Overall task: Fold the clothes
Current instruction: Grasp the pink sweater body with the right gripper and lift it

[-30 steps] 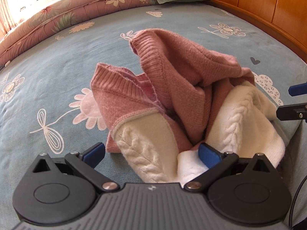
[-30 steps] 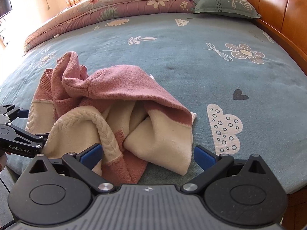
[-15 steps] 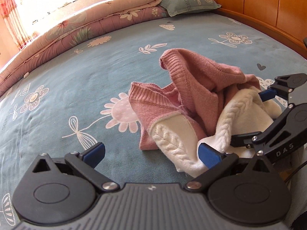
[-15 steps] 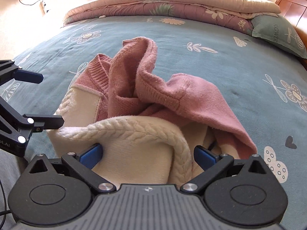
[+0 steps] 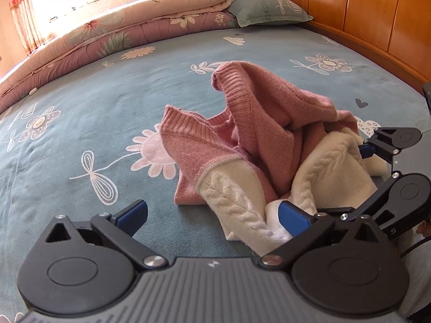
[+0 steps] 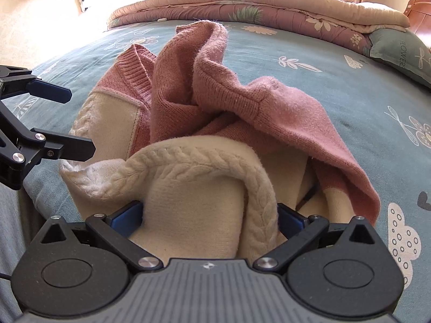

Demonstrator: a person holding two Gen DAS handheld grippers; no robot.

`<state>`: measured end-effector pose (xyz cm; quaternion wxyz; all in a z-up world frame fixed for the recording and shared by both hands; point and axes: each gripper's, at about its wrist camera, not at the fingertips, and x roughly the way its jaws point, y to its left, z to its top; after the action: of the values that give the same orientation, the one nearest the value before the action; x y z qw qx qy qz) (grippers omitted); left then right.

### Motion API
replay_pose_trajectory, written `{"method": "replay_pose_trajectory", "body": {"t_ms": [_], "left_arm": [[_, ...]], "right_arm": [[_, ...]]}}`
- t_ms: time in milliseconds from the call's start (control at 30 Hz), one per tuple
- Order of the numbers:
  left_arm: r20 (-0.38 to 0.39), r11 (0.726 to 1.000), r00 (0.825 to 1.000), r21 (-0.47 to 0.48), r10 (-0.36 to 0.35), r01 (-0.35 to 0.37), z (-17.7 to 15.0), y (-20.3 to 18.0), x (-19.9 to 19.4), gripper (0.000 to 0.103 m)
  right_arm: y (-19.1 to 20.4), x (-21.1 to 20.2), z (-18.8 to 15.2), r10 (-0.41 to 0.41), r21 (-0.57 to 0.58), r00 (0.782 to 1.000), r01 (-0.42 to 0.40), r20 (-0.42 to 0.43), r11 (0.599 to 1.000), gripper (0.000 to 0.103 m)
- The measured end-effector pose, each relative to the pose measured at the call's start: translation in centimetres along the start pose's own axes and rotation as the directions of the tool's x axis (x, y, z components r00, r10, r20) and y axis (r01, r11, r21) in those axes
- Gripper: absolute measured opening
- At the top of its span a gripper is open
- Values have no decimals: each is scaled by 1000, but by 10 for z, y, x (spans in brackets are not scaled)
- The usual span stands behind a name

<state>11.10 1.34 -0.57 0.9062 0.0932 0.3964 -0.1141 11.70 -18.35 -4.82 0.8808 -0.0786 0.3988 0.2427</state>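
- A pink and cream knit sweater (image 5: pixel 258 145) lies crumpled in a heap on the blue flower-print bedsheet (image 5: pixel 89 113), near the bed's near edge.
- The left gripper (image 5: pixel 212 215) has its jaws spread wide and grips nothing; its right blue pad just touches the cream cable-knit edge at the heap's near side, while the left pad sits over bare sheet.
- The right gripper (image 6: pixel 208 218) is also wide open, its two pads straddling a cream fold with a cable-knit ridge; the cloth fills the gap but is not pinched.
- In the right wrist view the left gripper shows at the left edge, just beside the cream sleeve.
- A folded floral quilt (image 5: pixel 129 35) and a teal pillow (image 5: pixel 269 8) lie along the far side, by the wooden headboard (image 5: pixel 363 13).
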Motion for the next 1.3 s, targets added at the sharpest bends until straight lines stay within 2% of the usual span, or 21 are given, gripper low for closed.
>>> {"method": "replay_pose_trajectory", "body": {"t_ms": [133, 267, 400, 667, 767, 800, 900, 1000, 1200, 1267, 1300], "left_arm": [[21, 1000, 1000, -19, 3, -3, -4, 3, -8, 102], [37, 999, 999, -29, 15, -14, -6, 7, -15, 102], [51, 999, 999, -36, 10, -8, -7, 5, -17, 102], [64, 998, 998, -60, -2, 6, -9, 5, -21, 102], [66, 998, 998, -67, -1, 5, -11, 9, -22, 102], [67, 998, 998, -69, -1, 6, -12, 10, -22, 102], [67, 998, 998, -68, -9, 14, -10, 13, -18, 102], [67, 998, 998, -67, -12, 17, -7, 13, -15, 102], [80, 995, 996, -92, -42, 49, -7, 18, -17, 102], [78, 994, 996, -95, -42, 49, -5, 18, -14, 102], [76, 994, 996, -94, -39, 46, -4, 18, -12, 102]], "right_arm": [[1, -22, 8, -19, -15, 1000, 18, -5, 1000, 103], [1, -51, 23, -123, -130, 989, 132, 80, 983, 103], [-8, -56, 48, -179, -198, 976, 200, 121, 960, 103], [-6, -11, 72, -280, -354, 956, 291, 85, 889, 103], [-4, 0, 74, -371, -428, 922, 383, 116, 819, 103], [-4, 3, 74, -377, -436, 919, 388, 117, 812, 103], [-1, 11, 76, -356, -438, 929, 362, 98, 823, 103], [1, 23, 75, -367, -459, 924, 372, 103, 807, 103], [-29, 18, 80, -373, -314, 924, 379, 80, 871, 103], [-28, 22, 79, -360, -331, 930, 362, 68, 872, 103], [-26, 24, 78, -360, -359, 930, 364, 79, 860, 103]]}}
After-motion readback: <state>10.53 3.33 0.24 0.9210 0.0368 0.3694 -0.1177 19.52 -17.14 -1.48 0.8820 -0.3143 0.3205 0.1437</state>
